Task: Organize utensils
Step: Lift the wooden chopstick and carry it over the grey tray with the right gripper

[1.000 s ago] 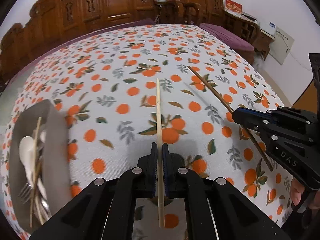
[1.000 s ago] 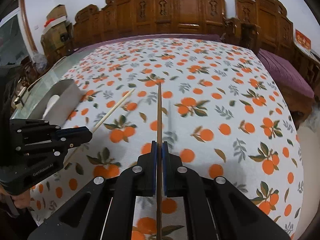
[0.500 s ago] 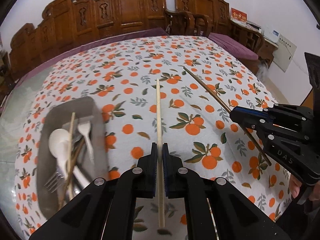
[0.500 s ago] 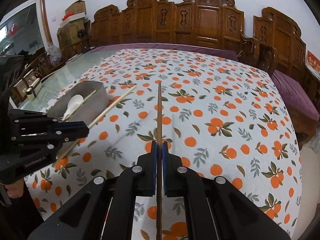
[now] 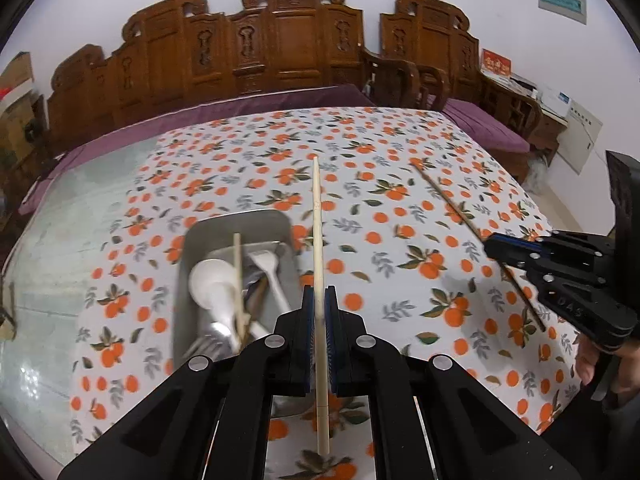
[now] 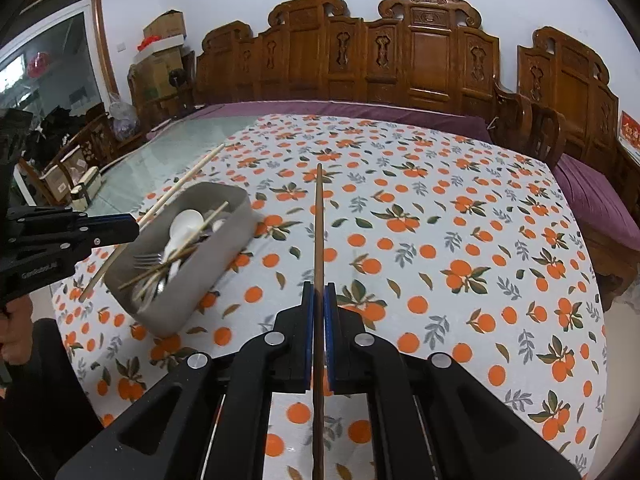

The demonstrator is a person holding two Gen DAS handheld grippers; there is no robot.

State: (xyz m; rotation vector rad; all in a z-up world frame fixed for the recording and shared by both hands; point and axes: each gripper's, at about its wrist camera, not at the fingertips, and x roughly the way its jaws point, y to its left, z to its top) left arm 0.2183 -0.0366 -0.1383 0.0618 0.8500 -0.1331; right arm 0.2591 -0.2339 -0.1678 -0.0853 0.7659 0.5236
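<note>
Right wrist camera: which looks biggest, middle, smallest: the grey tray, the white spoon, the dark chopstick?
1. dark chopstick, longest, though nearest the camera.
2. grey tray.
3. white spoon.

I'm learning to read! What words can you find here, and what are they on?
"DAS" on the right tool.
"GenRobot.AI", faint, on the left tool.
Red sign on the wall: too small to read.
Green plaque: too blurred.
</note>
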